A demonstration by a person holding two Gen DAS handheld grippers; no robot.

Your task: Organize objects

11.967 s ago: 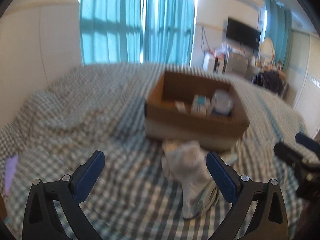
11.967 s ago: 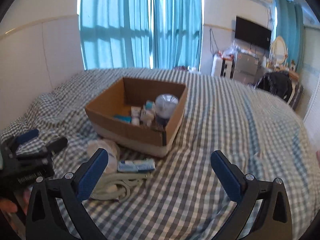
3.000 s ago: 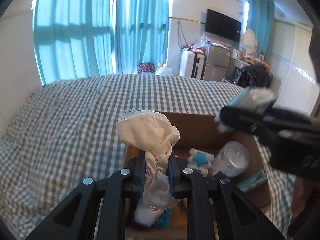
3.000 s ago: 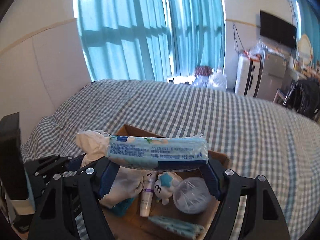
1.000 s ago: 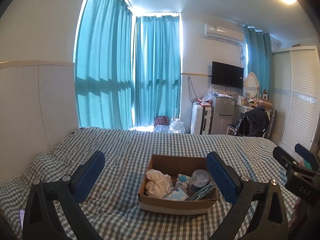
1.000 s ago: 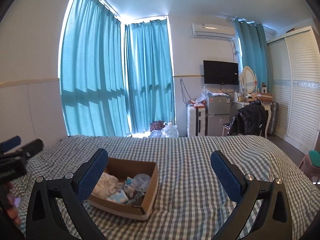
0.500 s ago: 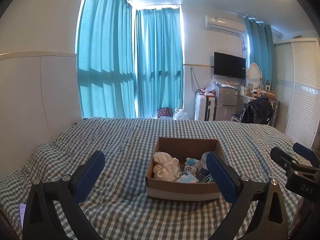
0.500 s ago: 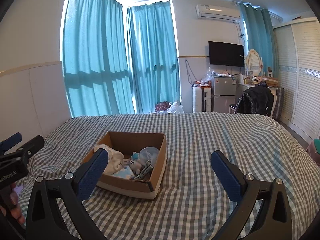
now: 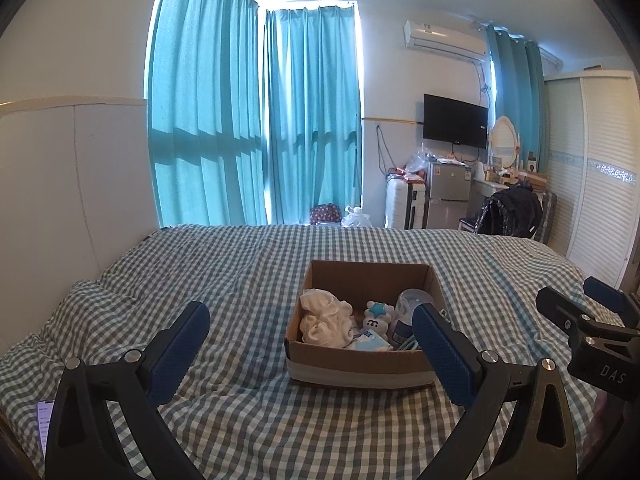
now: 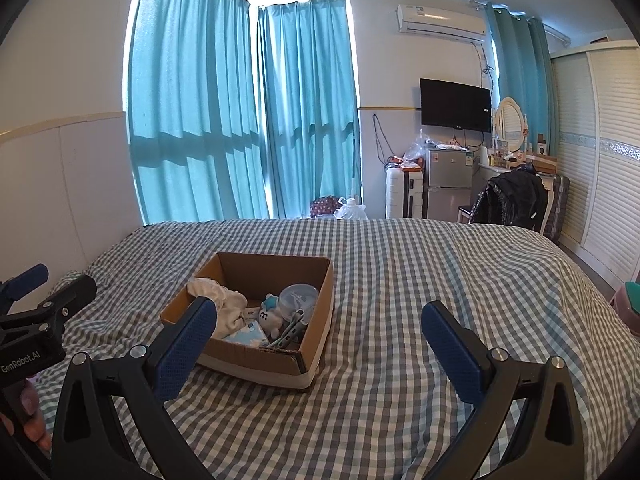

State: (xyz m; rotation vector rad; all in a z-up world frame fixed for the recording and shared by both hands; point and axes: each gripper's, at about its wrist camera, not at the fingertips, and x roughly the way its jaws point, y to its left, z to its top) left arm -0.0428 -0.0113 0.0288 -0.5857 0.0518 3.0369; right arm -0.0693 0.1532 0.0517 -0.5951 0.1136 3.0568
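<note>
Cardboard box [image 9: 362, 364] sits mid-bed on the checked bedspread [image 9: 240, 280], well in from every edge. Inside: white cloth bundle [image 9: 325, 318] at the left wall, small plush toy [image 9: 376, 317] centre, clear round container [image 9: 408, 308] right, blue-white packet [image 9: 370, 345] at the near wall. Left gripper [image 9: 310, 354] fingers spread wide, holding nothing. Right gripper [image 10: 320, 346] fingers also wide apart, empty. Both hover short of the box.

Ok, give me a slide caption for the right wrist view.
Right gripper open and empty above the checked bedspread; cardboard box holds cloth, plush toy and packets.
</note>
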